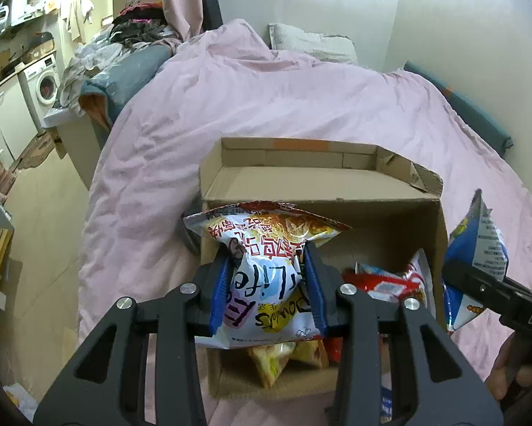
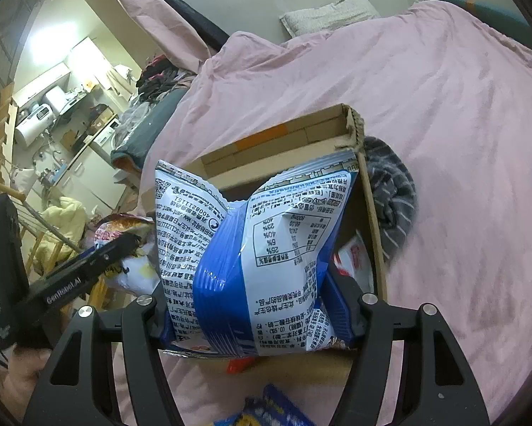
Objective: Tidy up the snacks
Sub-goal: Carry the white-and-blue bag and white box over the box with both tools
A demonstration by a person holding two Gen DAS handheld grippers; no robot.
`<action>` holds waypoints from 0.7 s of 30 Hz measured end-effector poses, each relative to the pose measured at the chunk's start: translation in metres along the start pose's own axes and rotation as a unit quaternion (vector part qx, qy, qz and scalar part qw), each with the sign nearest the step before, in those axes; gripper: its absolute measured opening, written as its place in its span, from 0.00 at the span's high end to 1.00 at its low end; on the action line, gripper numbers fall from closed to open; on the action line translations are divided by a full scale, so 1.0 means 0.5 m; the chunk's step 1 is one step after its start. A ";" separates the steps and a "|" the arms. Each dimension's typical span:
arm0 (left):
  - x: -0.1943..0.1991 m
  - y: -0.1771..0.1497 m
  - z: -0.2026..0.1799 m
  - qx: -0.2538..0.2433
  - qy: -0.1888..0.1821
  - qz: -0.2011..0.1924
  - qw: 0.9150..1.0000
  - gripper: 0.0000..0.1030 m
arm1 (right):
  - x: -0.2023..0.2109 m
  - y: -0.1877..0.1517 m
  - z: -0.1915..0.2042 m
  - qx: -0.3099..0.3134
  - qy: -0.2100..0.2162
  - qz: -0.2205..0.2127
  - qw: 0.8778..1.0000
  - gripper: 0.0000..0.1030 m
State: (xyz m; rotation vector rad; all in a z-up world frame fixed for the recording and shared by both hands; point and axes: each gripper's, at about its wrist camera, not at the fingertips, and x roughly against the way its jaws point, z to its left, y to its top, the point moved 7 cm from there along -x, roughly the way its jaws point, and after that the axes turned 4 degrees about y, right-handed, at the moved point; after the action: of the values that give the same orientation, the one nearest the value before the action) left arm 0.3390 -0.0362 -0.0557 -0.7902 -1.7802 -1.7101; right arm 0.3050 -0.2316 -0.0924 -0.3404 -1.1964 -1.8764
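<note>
Cardboard box point(image 1: 390, 220) on pink duvet point(image 1: 266, 106), left gripper point(image 1: 269, 284) clamped on white-and-orange snack bag point(image 1: 262, 248) above it, right gripper point(image 2: 258, 305) clamped on blue-and-white snack bag point(image 2: 266, 230), red packet point(image 1: 379, 280) inside box.

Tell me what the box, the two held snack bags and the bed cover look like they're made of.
Box: brown corrugated cardboard, matte; fluted edge shows at a torn corner.
White bag in the left gripper: glossy printed plastic film, crinkled, with highlights.
Blue bag in the right gripper: likely the same shiny film, creased.
Bed cover: soft pink woven fabric, matte, wrinkled; probably cotton.
</note>
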 end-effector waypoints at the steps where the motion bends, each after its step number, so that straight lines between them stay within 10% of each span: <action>1: -0.009 0.000 -0.002 -0.001 -0.002 -0.003 1.000 0.67 | -0.010 0.007 0.003 0.001 -0.001 0.002 1.000 0.34; 21: -0.080 -0.020 -0.005 0.007 -0.012 0.022 1.000 0.65 | -0.107 -0.019 -0.027 -0.003 -0.032 0.084 0.996 0.31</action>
State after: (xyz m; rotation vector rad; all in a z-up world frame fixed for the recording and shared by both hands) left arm 0.3587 -0.0406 -0.0915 -0.8410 -1.7759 -1.6655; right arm 0.3322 -0.2140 -0.1378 -0.4917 -1.1673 -1.7361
